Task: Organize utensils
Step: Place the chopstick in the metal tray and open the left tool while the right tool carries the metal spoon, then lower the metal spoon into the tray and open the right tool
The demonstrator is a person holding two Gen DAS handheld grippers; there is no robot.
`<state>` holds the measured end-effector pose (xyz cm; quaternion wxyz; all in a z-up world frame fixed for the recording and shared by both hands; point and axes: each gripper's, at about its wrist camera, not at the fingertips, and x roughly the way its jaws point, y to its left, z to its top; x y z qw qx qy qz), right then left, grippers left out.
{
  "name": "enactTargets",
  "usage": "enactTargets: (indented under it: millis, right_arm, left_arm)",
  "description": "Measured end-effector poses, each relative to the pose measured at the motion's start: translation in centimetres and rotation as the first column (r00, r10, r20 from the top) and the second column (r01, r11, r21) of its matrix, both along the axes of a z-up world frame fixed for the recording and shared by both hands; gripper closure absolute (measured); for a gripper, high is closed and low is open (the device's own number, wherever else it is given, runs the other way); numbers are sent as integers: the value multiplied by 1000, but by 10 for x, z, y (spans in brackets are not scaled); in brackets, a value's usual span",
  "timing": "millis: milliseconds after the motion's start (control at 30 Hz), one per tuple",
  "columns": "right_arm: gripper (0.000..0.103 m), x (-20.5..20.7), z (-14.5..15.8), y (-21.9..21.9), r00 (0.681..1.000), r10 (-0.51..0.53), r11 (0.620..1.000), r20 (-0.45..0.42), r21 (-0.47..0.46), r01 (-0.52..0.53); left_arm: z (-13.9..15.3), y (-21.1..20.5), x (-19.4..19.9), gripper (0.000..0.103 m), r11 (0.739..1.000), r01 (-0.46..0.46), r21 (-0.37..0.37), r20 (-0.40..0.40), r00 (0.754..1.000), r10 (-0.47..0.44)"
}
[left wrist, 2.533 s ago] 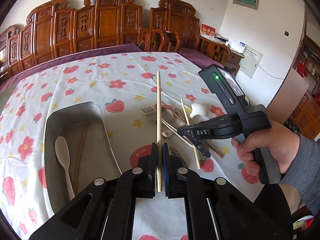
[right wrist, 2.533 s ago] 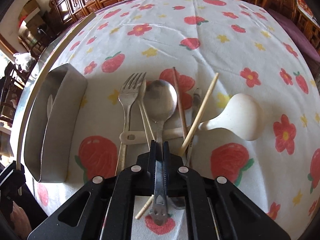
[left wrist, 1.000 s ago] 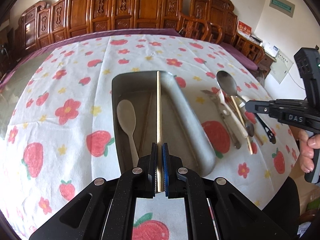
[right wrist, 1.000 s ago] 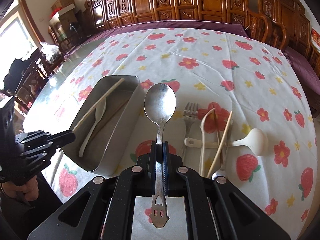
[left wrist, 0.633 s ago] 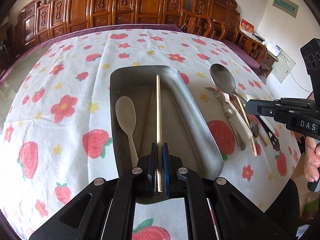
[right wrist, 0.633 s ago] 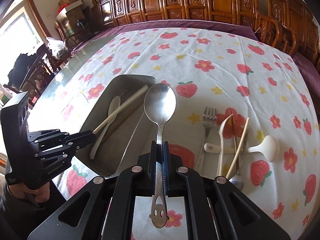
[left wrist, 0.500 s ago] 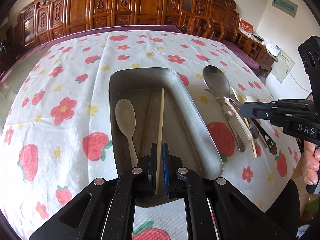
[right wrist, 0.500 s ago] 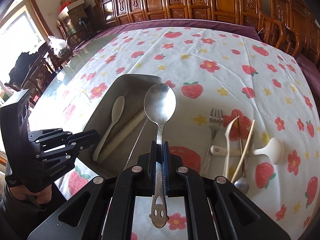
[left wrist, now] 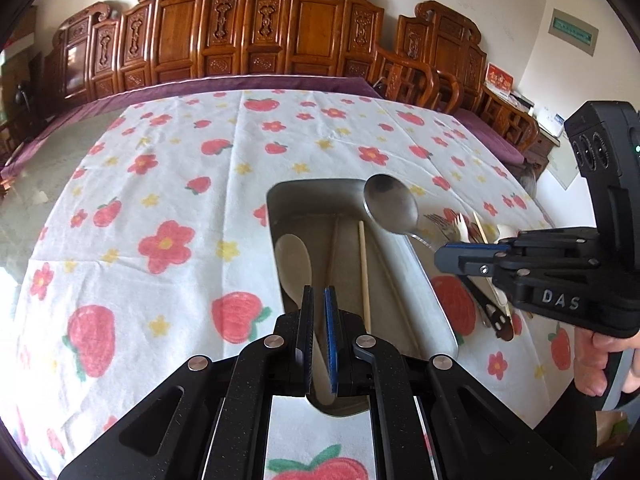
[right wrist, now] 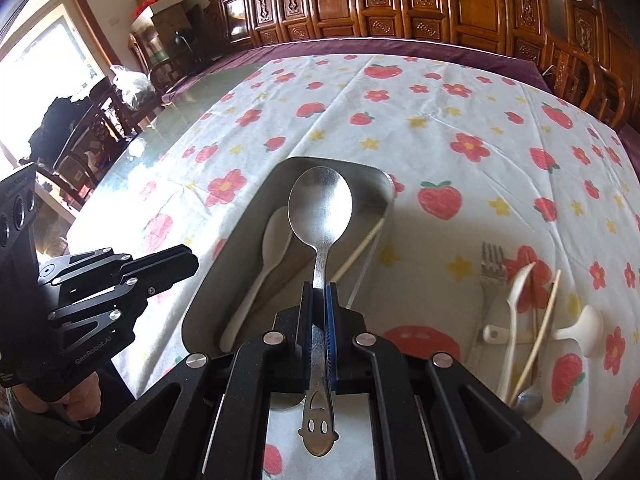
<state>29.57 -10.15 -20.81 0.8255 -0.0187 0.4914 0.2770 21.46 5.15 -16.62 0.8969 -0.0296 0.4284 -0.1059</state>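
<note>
Right gripper (right wrist: 319, 300): clamped on the metal spoon (right wrist: 320, 208) by its handle, bowl sticking out forward over the steel tray (right wrist: 372, 178). The smiley cut-out end of the handle pokes out behind the pads.
Left gripper (left wrist: 319, 304): jaws nearly together, nothing between them; it hangs over the near end of the tray.
Tray contents: a white plastic spoon (left wrist: 294, 264) lies along the left side, a wooden chopstick (left wrist: 364, 276) lies lengthwise to its right, and there's a second thin stick between them.
Spoon from the left view: the bowl hovers above the tray's far right corner, clear of the rim.
Pile on the cloth: right of the tray, well apart from it, sit a metal fork (right wrist: 491, 268), a white fork-like utensil (right wrist: 516, 304), a chopstick (right wrist: 540, 328), and a white ladle (right wrist: 580, 330) lying across them.
Surface: a white tablecloth (right wrist: 440, 128) printed with strawberries and flowers.
Hands: a person's fingers (left wrist: 592, 364) wrap the right gripper's handle at the frame edge.
</note>
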Motion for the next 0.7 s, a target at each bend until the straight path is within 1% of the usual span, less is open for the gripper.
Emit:
enactTargets:
  millis: [133, 300, 500, 633, 700]
  right_arm:
    - [96, 4, -7, 16, 1000, 8, 1000, -17, 9, -8]
    - [96, 7, -26, 36, 999, 7, 1000, -37, 6, -7]
    - [96, 3, -50, 51, 999, 6, 999, -38, -34, -8]
    - [95, 2, -55, 54, 1000, 11, 998, -29, -54, -13]
    - [95, 2, -54, 53, 999, 18, 999, -32, -37, -19]
  left_arm:
    - [5, 13, 0, 99, 1000, -28, 5, 13, 1000, 28]
    - [7, 25, 2, 99, 999, -53, -2, 17, 998, 53]
    - [7, 27, 2, 99, 998, -60, 10, 15, 998, 60]
    - [7, 27, 2, 99, 998, -58, 11, 18, 998, 57]
    - [7, 27, 2, 99, 998, -58, 11, 19, 998, 58]
